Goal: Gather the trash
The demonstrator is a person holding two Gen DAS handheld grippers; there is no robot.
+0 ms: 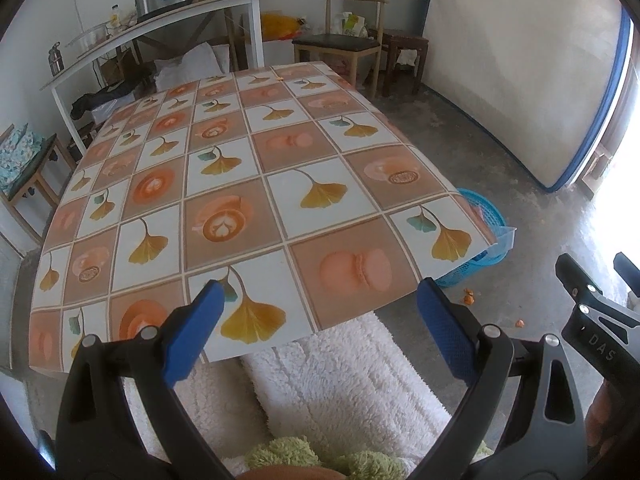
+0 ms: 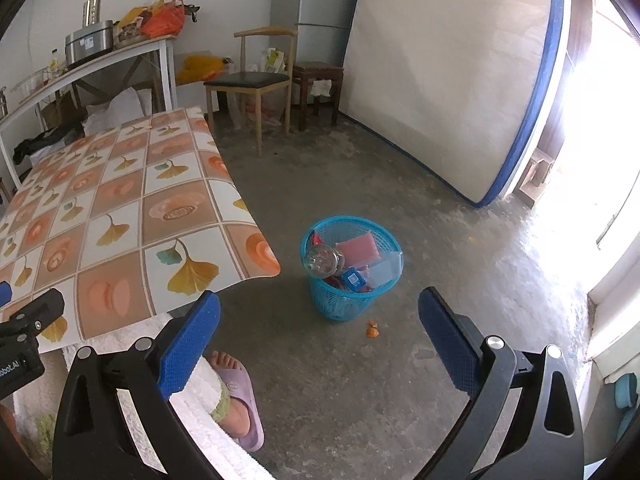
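Left wrist: your left gripper (image 1: 318,308) gapes wide over the table (image 1: 224,184), holding nothing; the blue basket (image 1: 486,216) peeks past its corner.
Right wrist: your right gripper (image 2: 320,320) is spread wide, empty; the basket (image 2: 344,300) stands on the floor, orange scraps (image 2: 372,330) just beside it.

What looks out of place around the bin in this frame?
Small orange scraps lie on the concrete floor just beside the blue basket, outside it, though the basket already holds a clear bottle and packets. Both grippers are open and empty.

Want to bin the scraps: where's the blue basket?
In the right wrist view, the blue basket stands on the floor just right of the table's corner, orange scraps beside it.
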